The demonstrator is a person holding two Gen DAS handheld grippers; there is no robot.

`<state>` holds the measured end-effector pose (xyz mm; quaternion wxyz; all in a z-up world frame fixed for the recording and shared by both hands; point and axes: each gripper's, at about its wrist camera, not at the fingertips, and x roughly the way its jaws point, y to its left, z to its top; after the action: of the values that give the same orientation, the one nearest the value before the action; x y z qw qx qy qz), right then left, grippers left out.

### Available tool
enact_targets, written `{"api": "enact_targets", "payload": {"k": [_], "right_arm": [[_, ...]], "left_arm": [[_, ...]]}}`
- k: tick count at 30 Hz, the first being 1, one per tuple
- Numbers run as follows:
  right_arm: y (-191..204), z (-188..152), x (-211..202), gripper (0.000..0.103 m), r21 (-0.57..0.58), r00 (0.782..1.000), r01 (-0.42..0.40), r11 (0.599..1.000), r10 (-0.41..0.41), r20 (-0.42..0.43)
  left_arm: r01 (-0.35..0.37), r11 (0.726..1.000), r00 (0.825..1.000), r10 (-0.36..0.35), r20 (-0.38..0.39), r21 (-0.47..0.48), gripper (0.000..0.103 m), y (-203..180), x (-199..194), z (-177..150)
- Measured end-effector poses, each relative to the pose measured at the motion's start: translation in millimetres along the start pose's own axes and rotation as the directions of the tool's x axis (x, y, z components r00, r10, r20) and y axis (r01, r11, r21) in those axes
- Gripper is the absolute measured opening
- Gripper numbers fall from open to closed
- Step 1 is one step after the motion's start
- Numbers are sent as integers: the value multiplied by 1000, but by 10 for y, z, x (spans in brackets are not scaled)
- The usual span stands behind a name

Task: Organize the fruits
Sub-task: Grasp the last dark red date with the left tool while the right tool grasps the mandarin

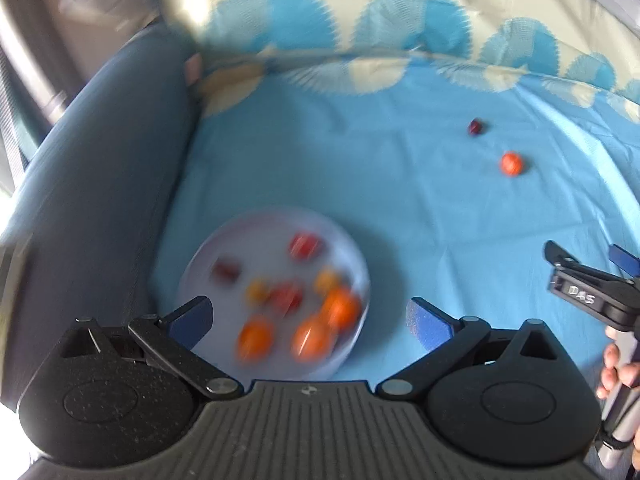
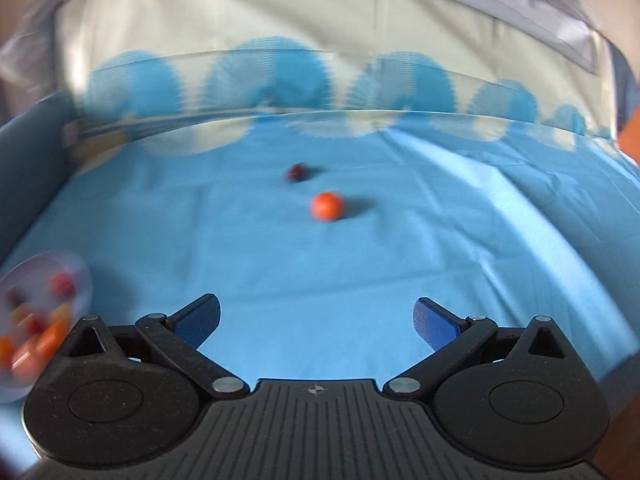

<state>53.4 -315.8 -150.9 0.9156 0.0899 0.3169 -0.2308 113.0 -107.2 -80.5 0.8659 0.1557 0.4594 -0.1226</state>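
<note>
Both my grippers spread wide and empty: orange fruit sits dead ahead of my right gripper, dark fruit just beyond it; left gripper hovers over the plate.

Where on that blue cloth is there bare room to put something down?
The wide stretch of tablecloth between the plate and the two loose fruits, orange and dark, is bare, as is the cloth right of them. The plate itself is crowded.
</note>
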Motion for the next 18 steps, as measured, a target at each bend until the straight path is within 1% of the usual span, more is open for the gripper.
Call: {"api": "enact_targets", "payload": {"k": [3,6,9,11,13,16,18], "right_arm": [[-128,163,580,102,1,999,26,1000,-26,26],[-212,340,1172,102,24,1000,23,999,-24,18],[-238,460,1694,102,22,1000,13,1000,-13,1],[-251,467,1963,101,7,1000,19,1000,-19,-16],[-343,452,2051,102,23,1000,21,1000,-21,17],[-524,484,2059,99,52,998,58,997,-59,18],[-647,478,2063,97,68,999,35,997,-37,19]], "left_arm": [[32,998,997,-35,62,58,103,-338,428,426],[81,993,992,-89,93,82,103,-675,911,819],[94,985,990,-107,87,142,103,-1025,1421,1139],[102,977,990,-118,76,186,103,-1239,1732,1297],[129,969,988,-145,62,211,103,-1413,1989,1401],[186,962,976,-205,76,201,103,-1613,2222,1485],[212,955,968,-234,86,207,103,-1755,2326,1578]]}}
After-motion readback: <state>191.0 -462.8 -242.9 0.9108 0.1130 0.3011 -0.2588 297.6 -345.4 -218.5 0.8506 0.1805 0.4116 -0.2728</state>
